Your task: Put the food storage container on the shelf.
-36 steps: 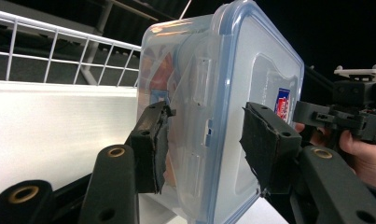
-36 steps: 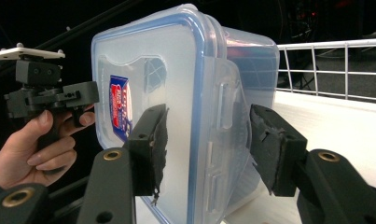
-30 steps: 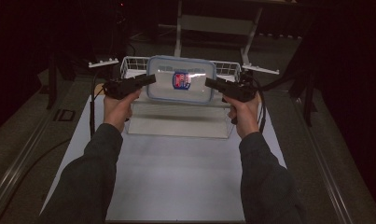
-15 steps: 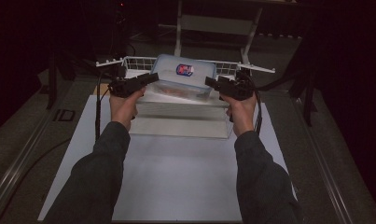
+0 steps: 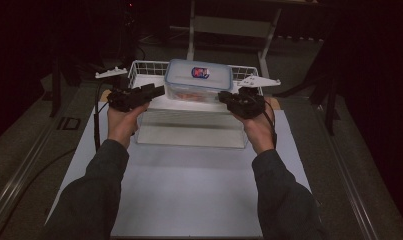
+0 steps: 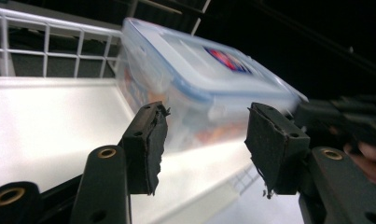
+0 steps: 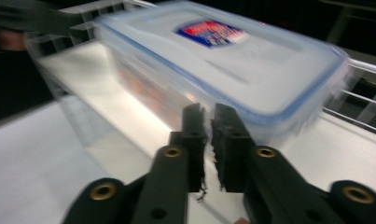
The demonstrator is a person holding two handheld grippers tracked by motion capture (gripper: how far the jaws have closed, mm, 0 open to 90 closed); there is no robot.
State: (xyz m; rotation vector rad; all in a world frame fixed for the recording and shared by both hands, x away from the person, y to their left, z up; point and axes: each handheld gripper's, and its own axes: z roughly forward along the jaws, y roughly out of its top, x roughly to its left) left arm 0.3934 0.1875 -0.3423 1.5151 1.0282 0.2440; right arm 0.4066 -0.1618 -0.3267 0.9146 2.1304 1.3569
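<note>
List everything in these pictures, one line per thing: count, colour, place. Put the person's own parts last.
Food box: one, clear with a blue-edged lid and a red and blue label, between the two grippers above the wire basket.
Wire basket: one, white, far end of the table.
Clear bin: one, see-through, in front of the basket.
Table: one, white top.
Left gripper: one, black, jaws open, at the box's left end.
Right gripper: one, black, jaws shut, at the box's right end.
Hands: two, the left hand and the right hand, dark sleeves.
</note>
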